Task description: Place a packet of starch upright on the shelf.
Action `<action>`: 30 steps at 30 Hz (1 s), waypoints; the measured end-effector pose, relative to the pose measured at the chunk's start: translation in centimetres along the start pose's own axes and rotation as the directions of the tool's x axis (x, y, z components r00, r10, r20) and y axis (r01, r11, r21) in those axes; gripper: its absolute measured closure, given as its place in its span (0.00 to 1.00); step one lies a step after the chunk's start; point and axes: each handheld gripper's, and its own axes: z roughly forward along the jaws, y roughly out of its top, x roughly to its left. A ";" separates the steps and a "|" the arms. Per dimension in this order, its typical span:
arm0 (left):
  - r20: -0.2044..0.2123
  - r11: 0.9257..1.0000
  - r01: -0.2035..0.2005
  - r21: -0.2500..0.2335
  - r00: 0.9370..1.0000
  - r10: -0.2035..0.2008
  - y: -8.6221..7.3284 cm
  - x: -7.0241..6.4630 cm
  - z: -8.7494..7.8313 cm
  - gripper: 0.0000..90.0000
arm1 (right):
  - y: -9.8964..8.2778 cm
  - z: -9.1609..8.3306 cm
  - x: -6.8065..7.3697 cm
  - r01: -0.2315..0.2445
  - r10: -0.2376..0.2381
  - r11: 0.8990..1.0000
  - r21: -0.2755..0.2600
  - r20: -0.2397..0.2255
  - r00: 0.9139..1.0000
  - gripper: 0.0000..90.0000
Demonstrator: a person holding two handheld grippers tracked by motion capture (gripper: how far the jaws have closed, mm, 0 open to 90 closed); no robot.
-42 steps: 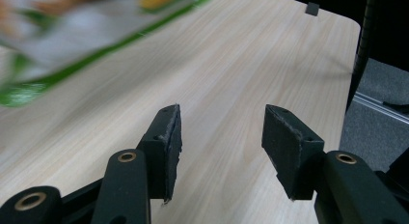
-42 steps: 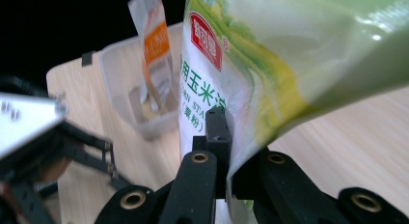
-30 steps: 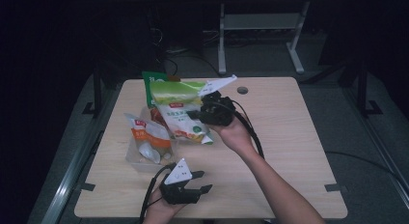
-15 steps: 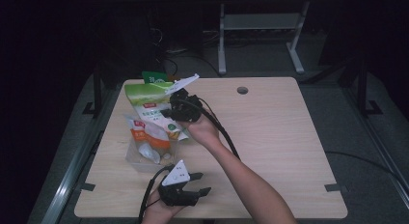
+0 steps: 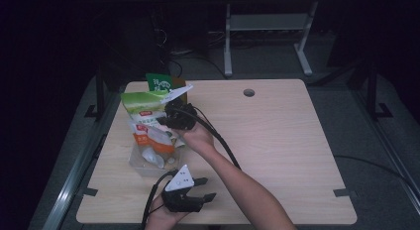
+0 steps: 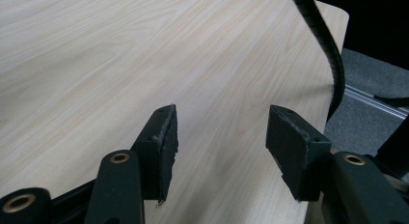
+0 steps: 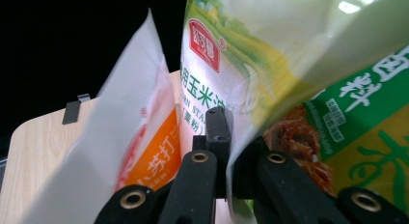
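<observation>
High view: right hand-held gripper (image 5: 166, 122) is clamped on the pale green pouch (image 5: 143, 103) at the desk's (image 5: 277, 141) 10 o'clock, over the clear bin (image 5: 141, 160) of packets. Thin edge hold, so the pouch could slip or tear out.
Left gripper view: left hand-held gripper (image 6: 219, 137) sits apart with nothing in it; its jaws have just been opening. No support if the pouch sags.
Right gripper view: jaws pinch film only; the orange packet (image 7: 149, 151) at 9 o'clock could get dragged along.

Overhead camera looking forward and down onto the table (image 5: 277, 141), shared with both close, low tool-mounted views.
</observation>
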 end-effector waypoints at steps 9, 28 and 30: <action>-0.003 1.000 0.005 0.019 1.000 -0.005 -0.5 0.0 -0.2 0.49 | -0.8 0.8 0.1 -0.016 0.016 0.999 -0.041 0.000 1.000 0.98; -0.001 1.000 -0.011 0.025 1.000 0.011 -0.6 -0.2 -0.1 0.49 | -1.7 0.8 0.4 0.044 -0.044 0.999 0.030 -0.003 0.999 0.92; -0.002 1.000 -0.014 0.022 1.000 0.014 -0.6 -0.2 -0.1 0.49 | -1.7 0.6 0.6 0.057 -0.057 0.997 0.056 0.002 0.998 0.95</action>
